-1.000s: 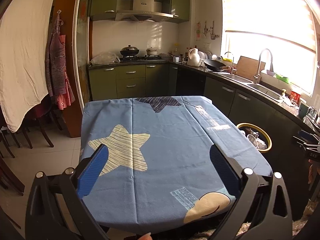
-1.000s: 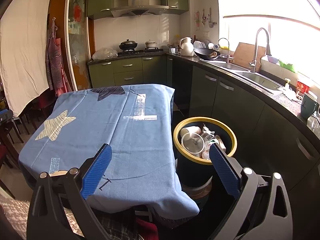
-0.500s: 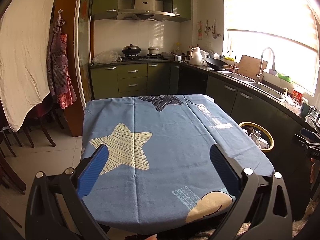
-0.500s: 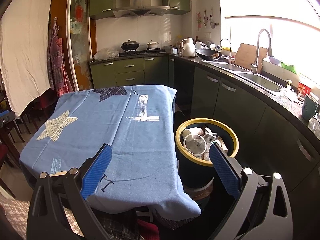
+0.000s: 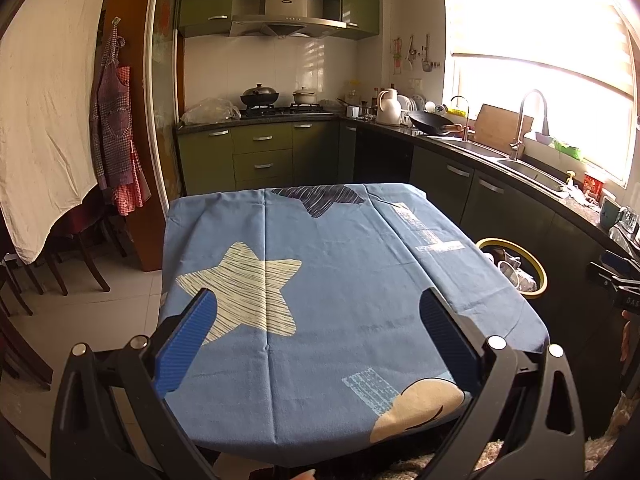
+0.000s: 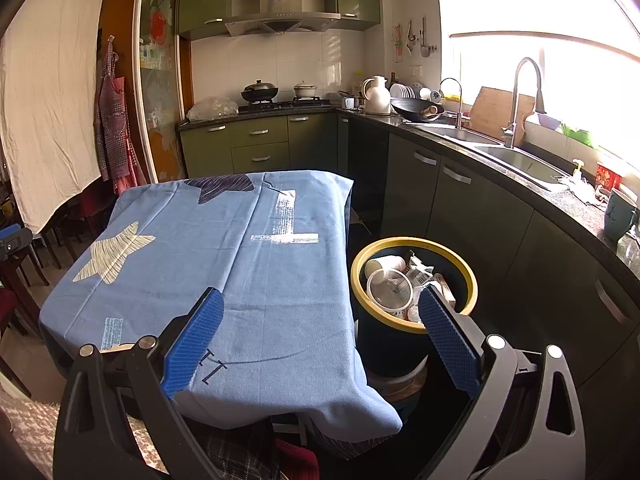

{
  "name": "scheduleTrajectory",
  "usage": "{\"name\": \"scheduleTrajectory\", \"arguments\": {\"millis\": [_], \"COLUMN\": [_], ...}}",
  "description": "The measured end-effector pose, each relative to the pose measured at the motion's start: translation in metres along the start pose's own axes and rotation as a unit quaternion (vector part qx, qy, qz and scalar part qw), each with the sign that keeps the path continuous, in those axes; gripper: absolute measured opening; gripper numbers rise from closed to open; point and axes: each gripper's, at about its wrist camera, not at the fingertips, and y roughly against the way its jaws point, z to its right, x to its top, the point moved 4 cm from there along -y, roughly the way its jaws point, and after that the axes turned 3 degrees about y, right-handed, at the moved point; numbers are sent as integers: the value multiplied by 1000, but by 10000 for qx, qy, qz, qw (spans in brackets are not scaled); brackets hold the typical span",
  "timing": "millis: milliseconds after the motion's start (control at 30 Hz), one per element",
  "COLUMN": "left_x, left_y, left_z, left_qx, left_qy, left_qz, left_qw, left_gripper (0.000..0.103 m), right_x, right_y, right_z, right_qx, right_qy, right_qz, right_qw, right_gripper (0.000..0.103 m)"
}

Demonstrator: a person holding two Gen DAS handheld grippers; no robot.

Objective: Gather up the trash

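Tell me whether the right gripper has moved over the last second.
Yes, slightly. The right gripper has drifted left and forward: against its fingers, the trash bin now sits further right and lower in the right wrist view.

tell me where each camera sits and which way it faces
Left wrist: on the left hand-held gripper, facing across the blue tablecloth toward the stove; its open blue fingers show.
Right wrist: on the right hand-held gripper, facing the table's right edge and the yellow-rimmed trash bin; its open fingers show.
Shared: tablecloth, bin, green cabinets, sink counter.
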Motion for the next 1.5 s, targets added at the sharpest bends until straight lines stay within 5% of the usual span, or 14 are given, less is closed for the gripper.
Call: {"name": "scheduleTrajectory", "arguments": {"millis": [1500], "left_x": [-5], "left_y": [-6], "left_z": [9], "left_qx": [-74], "left_qy": [-74], "left_qz": [-157], "left_qw": [9998], "left_gripper": [97], "right_x": [-4], "right_y": [-4], "right_z": [-2], "right_qx": [43], "right_qy": [-29], "right_qz": [-67], "right_qw": [10000], "right_gripper": [96]}}
